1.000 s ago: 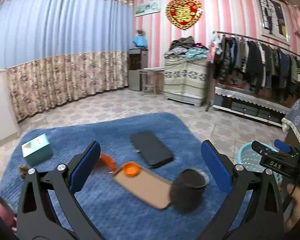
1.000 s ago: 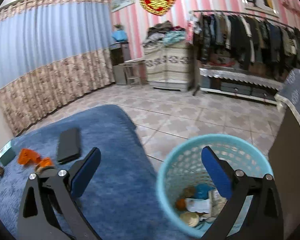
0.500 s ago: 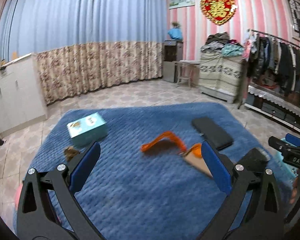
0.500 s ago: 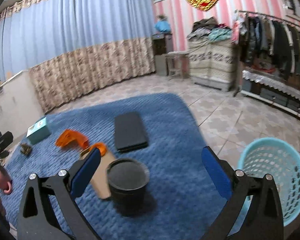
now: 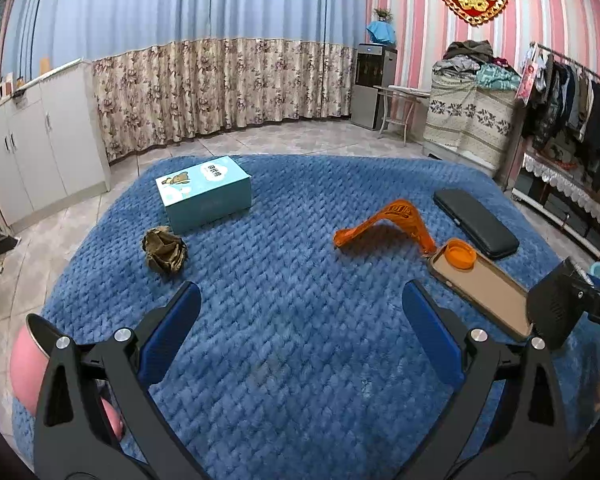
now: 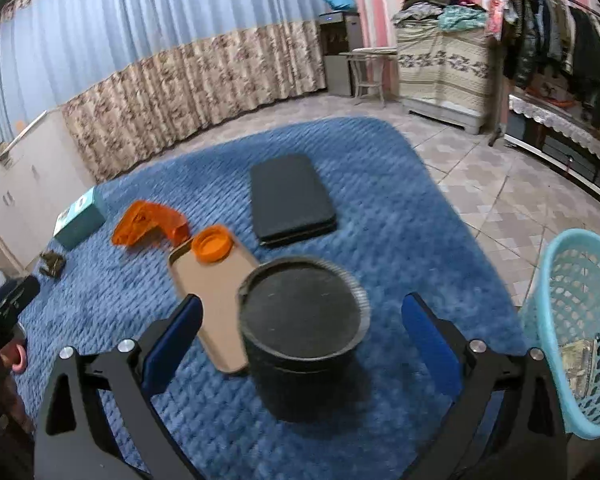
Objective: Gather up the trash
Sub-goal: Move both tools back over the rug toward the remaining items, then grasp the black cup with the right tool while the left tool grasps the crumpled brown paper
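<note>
A crumpled brown paper wad lies on the blue rug, ahead and left of my open, empty left gripper. An orange wrapper and an orange lid on a tan tray lie to the right. In the right wrist view my right gripper is open and empty, with a black round container standing between and beyond its fingers. The turquoise trash basket stands at the right, with trash inside. The wrapper, lid and wad show farther left.
A teal box and a black flat case lie on the rug. White cabinets stand at the left, curtains behind, a clothes rack at the right. A pink object sits by my left gripper.
Both grippers have swung left: the left view now centres on the rug with the wad and box closer. The right view has left the basket and closed in on the black container.
</note>
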Tool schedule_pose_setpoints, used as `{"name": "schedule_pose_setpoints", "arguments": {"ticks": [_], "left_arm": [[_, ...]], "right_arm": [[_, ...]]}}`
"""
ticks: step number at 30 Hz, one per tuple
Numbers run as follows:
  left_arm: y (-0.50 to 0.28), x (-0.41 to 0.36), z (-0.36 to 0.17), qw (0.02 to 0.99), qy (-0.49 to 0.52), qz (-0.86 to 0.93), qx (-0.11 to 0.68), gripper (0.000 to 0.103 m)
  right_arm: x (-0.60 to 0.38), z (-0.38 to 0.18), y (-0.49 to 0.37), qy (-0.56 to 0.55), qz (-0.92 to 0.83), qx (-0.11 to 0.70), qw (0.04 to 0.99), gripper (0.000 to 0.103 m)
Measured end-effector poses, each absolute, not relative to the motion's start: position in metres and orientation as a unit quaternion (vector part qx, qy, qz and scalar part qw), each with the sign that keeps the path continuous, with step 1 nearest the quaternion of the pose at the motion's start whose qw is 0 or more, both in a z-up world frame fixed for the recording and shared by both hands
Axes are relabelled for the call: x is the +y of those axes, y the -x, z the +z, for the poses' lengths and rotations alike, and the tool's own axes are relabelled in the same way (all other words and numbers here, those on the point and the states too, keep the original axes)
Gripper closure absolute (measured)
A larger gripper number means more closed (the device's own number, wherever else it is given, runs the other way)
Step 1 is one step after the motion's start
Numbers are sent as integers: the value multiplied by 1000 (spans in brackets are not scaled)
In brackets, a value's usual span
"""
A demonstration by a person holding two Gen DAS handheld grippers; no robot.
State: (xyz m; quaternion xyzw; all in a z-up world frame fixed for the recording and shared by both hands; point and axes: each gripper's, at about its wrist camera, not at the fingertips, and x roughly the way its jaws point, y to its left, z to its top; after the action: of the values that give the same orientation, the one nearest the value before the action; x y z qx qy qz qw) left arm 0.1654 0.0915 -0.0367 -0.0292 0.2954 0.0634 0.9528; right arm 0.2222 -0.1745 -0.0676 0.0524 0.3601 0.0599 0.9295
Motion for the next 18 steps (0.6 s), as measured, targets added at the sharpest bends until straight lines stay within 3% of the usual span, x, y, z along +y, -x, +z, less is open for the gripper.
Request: {"name": "schedule_pose_setpoints", "arguments": {"ticks": [2,4,18], "left_arm": [[-166,88,-41,952,20,65,298,6],[-168,87,-44,951,15,69,302,6],[-205,140,-51,940,6,169,296,6]], "right_arm": [[-171,-69,-223,-49,70,367,926,33],[-169,-71,-225,-52,79,377,921,44],[-167,-57,-221,-16,74,347,935,47]]}}
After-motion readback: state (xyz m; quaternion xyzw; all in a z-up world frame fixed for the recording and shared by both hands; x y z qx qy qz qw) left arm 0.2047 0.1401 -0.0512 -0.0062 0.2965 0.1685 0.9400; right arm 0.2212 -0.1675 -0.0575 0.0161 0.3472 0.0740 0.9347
